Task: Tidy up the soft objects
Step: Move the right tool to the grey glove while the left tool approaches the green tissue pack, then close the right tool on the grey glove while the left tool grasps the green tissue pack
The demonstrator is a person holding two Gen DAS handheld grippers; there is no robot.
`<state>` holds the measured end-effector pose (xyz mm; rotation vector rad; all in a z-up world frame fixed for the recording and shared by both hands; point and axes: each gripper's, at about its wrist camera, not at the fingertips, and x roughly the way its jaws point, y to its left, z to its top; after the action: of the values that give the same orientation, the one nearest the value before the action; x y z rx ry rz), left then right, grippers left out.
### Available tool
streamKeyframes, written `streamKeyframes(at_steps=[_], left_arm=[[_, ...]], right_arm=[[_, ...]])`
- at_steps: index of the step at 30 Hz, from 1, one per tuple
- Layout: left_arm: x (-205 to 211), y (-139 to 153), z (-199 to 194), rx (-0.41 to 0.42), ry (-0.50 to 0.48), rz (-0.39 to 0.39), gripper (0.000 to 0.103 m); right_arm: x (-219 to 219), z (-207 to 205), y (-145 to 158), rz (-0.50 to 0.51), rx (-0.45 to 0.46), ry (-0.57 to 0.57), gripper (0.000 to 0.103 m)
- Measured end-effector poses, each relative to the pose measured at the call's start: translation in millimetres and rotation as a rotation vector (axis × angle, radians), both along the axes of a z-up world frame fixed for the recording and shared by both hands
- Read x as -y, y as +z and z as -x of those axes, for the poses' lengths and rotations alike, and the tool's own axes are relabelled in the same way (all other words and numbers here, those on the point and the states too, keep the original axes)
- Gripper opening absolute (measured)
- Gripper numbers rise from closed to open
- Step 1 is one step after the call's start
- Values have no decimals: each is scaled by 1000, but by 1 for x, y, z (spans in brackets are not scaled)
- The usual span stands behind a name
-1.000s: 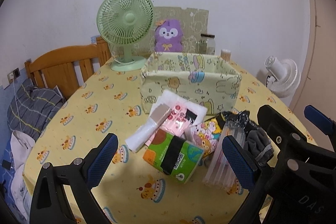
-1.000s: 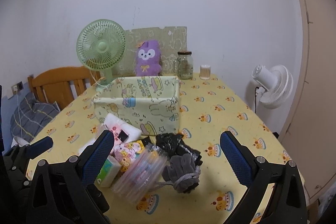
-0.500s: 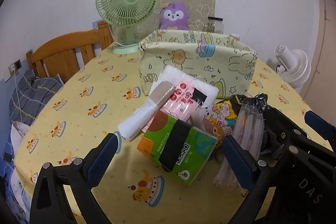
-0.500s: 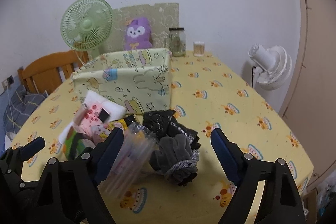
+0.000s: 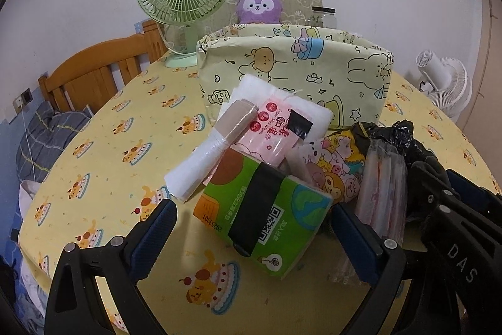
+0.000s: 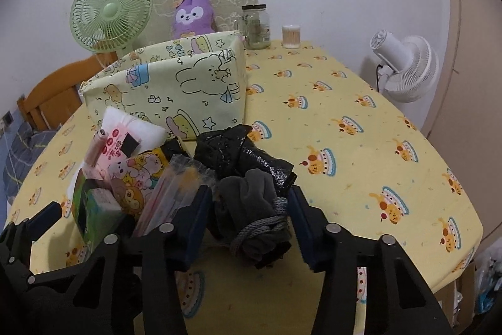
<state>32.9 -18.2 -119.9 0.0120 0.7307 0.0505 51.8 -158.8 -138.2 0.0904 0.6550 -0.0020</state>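
L fingers spread wide, low over the desk, w/ the green tissue pack lying between them, nearer the R pad, not touched. Behind it, leaning on the pile: white roll, pink wipes pack, then cartoon-print pouch and a clear sleeve of straws just outside my L hand's R finger. Cartoon-print fabric bin stands past the pile, open top.

R fingers have just been closing in; grey gloves bundle, tied w/ grey cord, sits between them. Pads look right at its sides, L pad touching or nearly so, R pad's contact I can't tell for sure. Black plastic bag lies crumpled just beyond the gloves, touching them, near the bin's front corner. Straws sleeve runs just outside the L pad.
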Motion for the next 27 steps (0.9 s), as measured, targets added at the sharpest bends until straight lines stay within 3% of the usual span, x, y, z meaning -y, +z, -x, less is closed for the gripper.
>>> streamKeyframes(at_steps=[6,17,25,27], left_arm=[[-8,3,-2,-7,7,41,99],[-12,1,-10,-21,-18,65,98],[-22,-5,-19,-27,-44,137,101],[-24,-6,-20,-31,-49,156,97]], right_arm=[[2,3,4,-22,14,-14,38],[-12,5,34,-24,107,-26,37],[-29,-2,36,14,112,-12,37],[-29,-5,33,16,100,-16,37]])
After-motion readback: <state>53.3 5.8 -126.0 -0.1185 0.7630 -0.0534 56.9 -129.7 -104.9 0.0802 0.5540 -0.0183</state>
